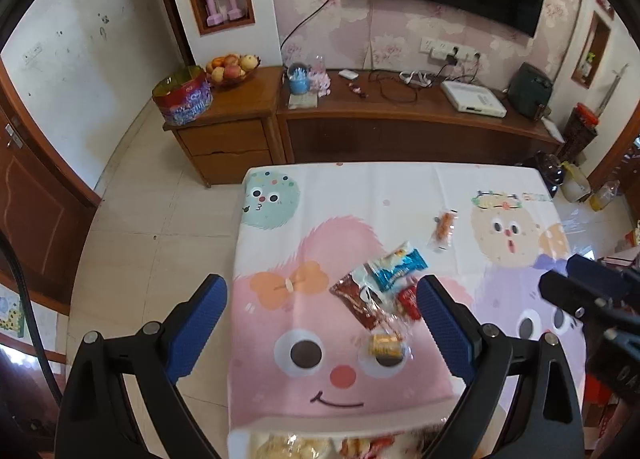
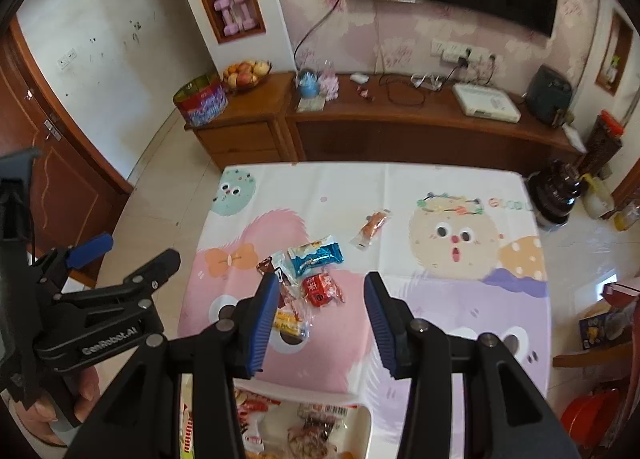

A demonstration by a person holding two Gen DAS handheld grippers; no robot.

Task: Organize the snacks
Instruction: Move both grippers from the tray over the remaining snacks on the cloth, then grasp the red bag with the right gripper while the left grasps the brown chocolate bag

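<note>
Right wrist view: the right tool (image 2: 320, 319) hangs apart and empty above the tabletop (image 2: 440, 187). The left tool (image 1: 320, 323) gapes too. Loose snacks (image 2: 316, 255) cluster mid-cloth, probably bound for the white bin (image 2: 366, 419) below.

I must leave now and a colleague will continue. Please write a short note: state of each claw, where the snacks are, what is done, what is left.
Left claw: open, empty, above the table.
Right claw: open, empty, above the table.
Loose snacks on the tablecloth: blue packet, brown packet, red packet, yellow packet in one cluster; orange snack lies apart, farther away.
Done: some snacks already lie in the white container at the near table edge.
Left: five loose snacks, probably for that container.
</note>
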